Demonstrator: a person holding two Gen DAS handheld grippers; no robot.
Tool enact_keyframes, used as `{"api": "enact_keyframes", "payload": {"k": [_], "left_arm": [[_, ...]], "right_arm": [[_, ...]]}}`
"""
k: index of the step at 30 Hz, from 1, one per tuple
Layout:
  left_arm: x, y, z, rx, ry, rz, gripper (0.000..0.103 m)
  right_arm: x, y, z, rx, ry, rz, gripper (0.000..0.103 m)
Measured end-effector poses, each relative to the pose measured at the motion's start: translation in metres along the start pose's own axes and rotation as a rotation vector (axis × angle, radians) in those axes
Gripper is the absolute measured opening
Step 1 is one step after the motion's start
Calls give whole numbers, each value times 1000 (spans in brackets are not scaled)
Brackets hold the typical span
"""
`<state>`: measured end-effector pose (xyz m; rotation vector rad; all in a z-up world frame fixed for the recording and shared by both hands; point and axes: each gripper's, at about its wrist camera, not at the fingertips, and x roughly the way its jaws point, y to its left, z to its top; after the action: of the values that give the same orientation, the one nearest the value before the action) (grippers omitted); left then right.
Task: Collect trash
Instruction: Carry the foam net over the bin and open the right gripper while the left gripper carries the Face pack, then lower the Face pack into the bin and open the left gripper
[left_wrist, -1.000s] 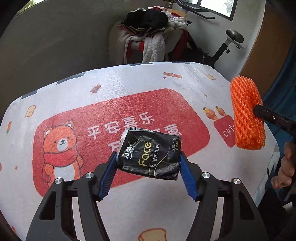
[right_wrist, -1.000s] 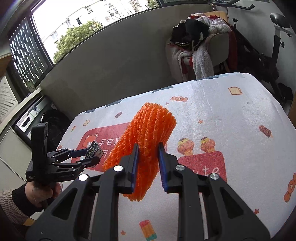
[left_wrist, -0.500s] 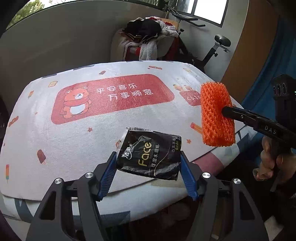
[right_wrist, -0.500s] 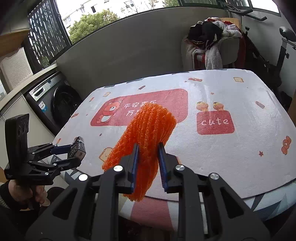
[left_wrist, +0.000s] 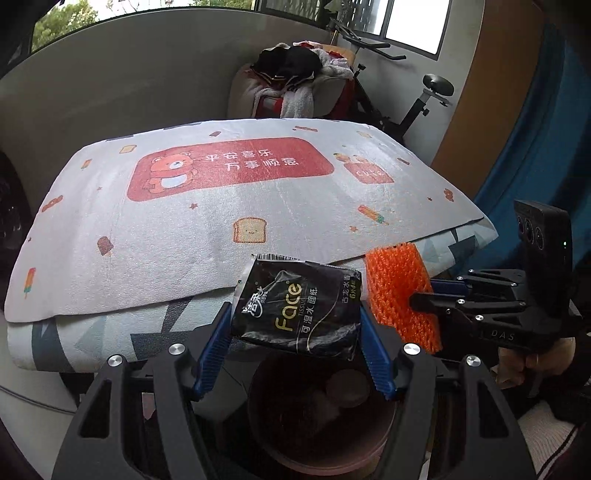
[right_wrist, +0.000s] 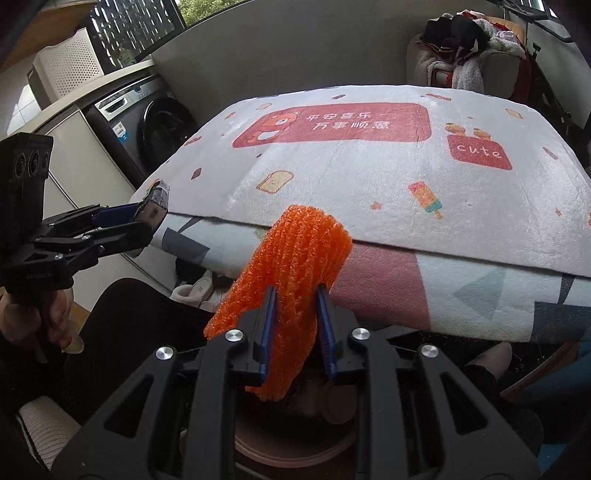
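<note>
My left gripper (left_wrist: 295, 347) is shut on a black tissue packet (left_wrist: 299, 308) with gold "Face" lettering, held flat between the blue pads. It hangs over a dark round bin (left_wrist: 321, 413) on the floor in front of the table. My right gripper (right_wrist: 295, 332) is shut on an orange foam net sleeve (right_wrist: 291, 266), which sticks up past the fingertips. In the left wrist view that orange net (left_wrist: 400, 291) and the right gripper (left_wrist: 436, 295) sit just right of the packet. The bin's rim (right_wrist: 295, 459) shows low in the right wrist view, under the net.
A table with a white cartoon cloth (left_wrist: 221, 206) fills the view ahead, its front edge just beyond both grippers. A washing machine (right_wrist: 147, 125) stands at left, a chair piled with clothes (left_wrist: 295, 85) and an exercise bike (left_wrist: 424, 99) behind. A person's legs (right_wrist: 129, 317) are below.
Both grippers have pulled back from over the table to in front of its edge, and lower. The bin has come into view beneath them. Both still hold their items.
</note>
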<state>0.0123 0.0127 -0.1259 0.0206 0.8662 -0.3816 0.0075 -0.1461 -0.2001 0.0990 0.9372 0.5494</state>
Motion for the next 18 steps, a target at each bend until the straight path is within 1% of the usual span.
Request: {"api": "enact_keyframes", "payload": {"k": [2,4,6,8,10,12,14,15,16,17,18], "left_arm": [[-3,-2,-5,9,-5,3,64],[-4,-4,-8,19,-9,3,64],[-4,-5,-11,31,-16,2,64],[-2,-5,-13,39,-18,7,64],[0,-4,-15,42,-17,10,64],[3,-4,-17,51,-19,7,64],[5,-4,-19,64,-31,-11,65],[5,-4,-21,75,-40,-23,65],[4,-6,-23,87,-49,-31,65],[5,-6,-24,99,-54,-37,65],[7,-7,-26,109,-55,-41,65]], "right_arm": [[6,4,-7,-5,35,6,26],[14,8,-11,-16,77,6,30],[20,10,-13,-25,105,-3,32],[24,10,-14,-25,116,-5,37],[24,9,-13,-26,111,-12,53],[21,6,-11,-33,96,-22,61],[16,5,-7,-61,61,-62,67],[12,5,-5,-88,30,-97,76],[7,4,-2,-120,-7,-123,91],[2,4,-1,-147,-49,-149,94],[-2,2,2,-170,-82,-170,95]]}}
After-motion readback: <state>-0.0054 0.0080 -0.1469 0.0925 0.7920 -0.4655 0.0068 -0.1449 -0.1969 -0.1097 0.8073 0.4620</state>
